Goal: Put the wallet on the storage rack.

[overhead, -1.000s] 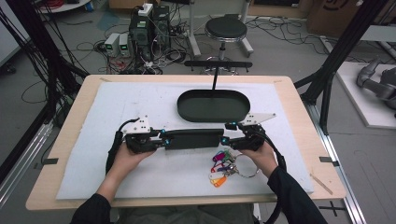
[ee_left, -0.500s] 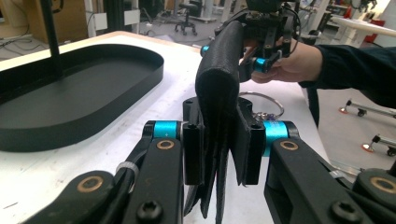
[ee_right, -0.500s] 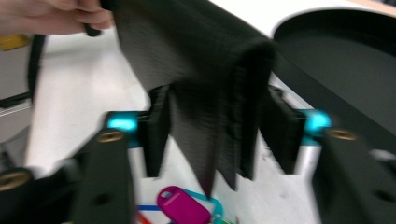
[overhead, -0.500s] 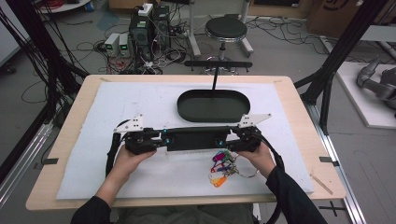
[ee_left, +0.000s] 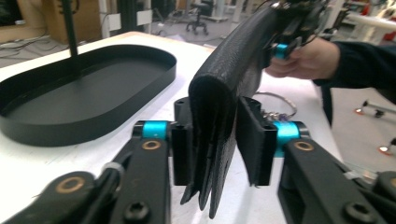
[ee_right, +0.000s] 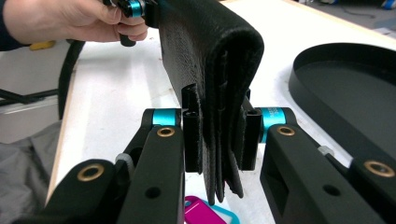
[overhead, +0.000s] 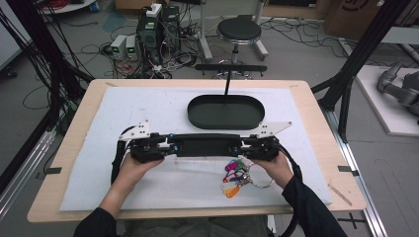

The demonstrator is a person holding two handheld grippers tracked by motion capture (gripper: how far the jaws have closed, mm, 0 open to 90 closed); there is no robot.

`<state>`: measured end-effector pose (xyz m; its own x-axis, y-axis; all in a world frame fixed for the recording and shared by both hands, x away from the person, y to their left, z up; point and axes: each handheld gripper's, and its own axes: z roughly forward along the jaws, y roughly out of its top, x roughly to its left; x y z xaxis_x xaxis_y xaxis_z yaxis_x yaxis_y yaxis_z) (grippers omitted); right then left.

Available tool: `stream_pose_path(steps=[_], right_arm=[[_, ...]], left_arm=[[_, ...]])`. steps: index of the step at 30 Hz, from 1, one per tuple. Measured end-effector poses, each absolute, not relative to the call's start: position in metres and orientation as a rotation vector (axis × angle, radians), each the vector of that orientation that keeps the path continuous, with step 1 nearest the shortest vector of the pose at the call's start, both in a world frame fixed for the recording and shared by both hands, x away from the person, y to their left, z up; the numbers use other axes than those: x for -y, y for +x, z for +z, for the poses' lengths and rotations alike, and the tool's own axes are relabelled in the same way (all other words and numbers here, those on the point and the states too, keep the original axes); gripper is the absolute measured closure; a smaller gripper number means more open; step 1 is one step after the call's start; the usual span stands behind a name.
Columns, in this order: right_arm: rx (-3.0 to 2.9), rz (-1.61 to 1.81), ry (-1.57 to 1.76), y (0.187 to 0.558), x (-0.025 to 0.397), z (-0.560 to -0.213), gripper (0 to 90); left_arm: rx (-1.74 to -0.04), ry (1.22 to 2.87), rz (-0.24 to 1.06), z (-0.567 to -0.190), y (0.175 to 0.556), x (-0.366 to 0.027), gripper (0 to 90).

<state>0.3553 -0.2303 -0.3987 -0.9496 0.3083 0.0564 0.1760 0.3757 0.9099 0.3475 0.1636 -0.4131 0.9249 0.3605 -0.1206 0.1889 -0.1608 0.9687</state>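
Black leather wallet (overhead: 205, 145) clamped at opposite ends by left gripper (overhead: 170, 146) and right gripper (overhead: 238, 147), just before the oval tray (overhead: 197, 116); keys (overhead: 237, 174) nearby.

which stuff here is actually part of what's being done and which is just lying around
In use:
- black leather wallet, held by its two ends above the table
- left gripper, fingers on one end
- right gripper, fingers clamped on the other end
- black oval tray, just beyond the wallet, perhaps its destination

Lying about:
- key bunch with coloured tags on the white mat
- stool, on the floor beyond the table
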Motion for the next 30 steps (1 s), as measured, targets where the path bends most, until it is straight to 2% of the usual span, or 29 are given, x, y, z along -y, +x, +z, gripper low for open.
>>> stream_pose_path(steps=[3,9,18,30], right_arm=[[-2.479,1.625,0.442,0.352,0.229,-0.397,78.0],[-2.393,1.645,0.499,0.353,0.238,-0.392,78.1],[-2.263,1.619,0.652,0.363,0.263,-0.386,78.1],[-2.159,1.542,0.763,0.388,0.274,-0.379,78.1]], left_arm=[[-0.442,1.756,0.175,-0.414,0.348,-0.163,56.2],[-0.499,1.760,0.208,-0.412,0.347,-0.166,45.8],[-0.480,1.788,0.315,-0.397,0.327,-0.171,42.1],[-0.493,1.776,0.438,-0.390,0.291,-0.184,35.6]])
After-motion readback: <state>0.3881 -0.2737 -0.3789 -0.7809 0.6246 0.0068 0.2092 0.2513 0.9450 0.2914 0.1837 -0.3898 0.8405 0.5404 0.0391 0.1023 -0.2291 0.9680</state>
